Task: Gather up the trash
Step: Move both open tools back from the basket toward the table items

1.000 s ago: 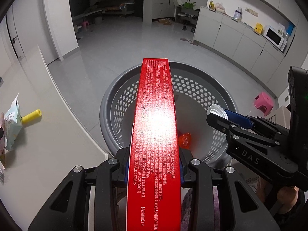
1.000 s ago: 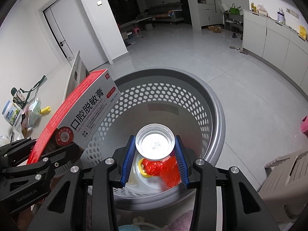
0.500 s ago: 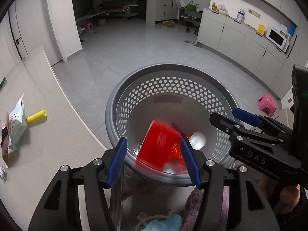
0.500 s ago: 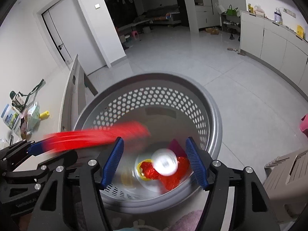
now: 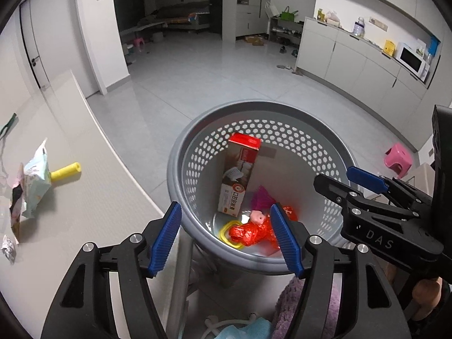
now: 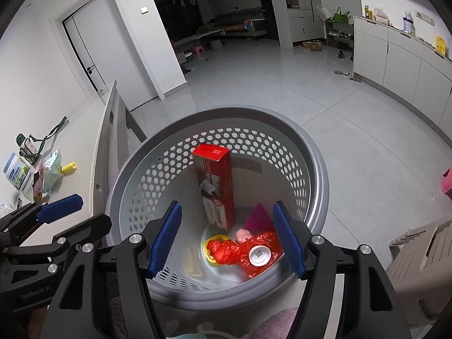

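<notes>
A grey perforated basket (image 5: 333,152) (image 6: 319,175) stands below both grippers. A red toothpaste box (image 5: 238,175) (image 6: 216,186) leans upright inside it. A small white can (image 6: 260,254) lies on red crumpled plastic (image 5: 254,231) (image 6: 243,250) at the bottom, with a yellow ring (image 5: 226,233) and a pink scrap (image 5: 262,199). My left gripper (image 5: 228,237) (image 6: 60,206) is open and empty above the basket's near rim. My right gripper (image 6: 228,237) (image 5: 364,179) is open and empty above the basket.
A beige table (image 5: 93,197) lies to the left with a snack packet (image 5: 34,180), a yellow tube (image 5: 66,171) and a white jar (image 6: 17,175). A pink stool (image 5: 398,158) and white cabinets (image 5: 353,67) stand at the right.
Both grippers opened. The red box fell from the left gripper and the can from the right gripper into the basket, where they now rest.
</notes>
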A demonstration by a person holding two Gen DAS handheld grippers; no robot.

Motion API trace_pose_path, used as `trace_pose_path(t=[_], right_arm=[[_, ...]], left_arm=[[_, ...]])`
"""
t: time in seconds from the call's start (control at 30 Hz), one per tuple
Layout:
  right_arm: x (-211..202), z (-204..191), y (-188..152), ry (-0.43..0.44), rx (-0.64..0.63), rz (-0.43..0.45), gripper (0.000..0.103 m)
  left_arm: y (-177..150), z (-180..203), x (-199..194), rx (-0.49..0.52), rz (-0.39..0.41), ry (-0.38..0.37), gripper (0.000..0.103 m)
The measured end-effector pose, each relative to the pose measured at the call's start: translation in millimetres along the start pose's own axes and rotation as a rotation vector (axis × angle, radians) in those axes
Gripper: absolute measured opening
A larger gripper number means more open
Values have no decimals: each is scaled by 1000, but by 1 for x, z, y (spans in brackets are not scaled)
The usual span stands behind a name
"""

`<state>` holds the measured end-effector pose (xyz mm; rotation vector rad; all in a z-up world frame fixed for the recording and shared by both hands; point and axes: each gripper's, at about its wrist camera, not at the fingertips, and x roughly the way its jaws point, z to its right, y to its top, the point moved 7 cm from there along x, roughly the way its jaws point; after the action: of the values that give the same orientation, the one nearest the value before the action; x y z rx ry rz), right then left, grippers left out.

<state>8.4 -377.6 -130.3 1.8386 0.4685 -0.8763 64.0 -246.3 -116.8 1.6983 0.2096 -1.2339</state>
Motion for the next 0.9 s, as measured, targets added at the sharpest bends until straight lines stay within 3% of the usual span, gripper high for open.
trace_pose_path(t=[0.9], right_arm=[[-22,-28,-4,-10,-35,29,69]], left_arm=[[0,-26,-40,-45,111,104,81]])
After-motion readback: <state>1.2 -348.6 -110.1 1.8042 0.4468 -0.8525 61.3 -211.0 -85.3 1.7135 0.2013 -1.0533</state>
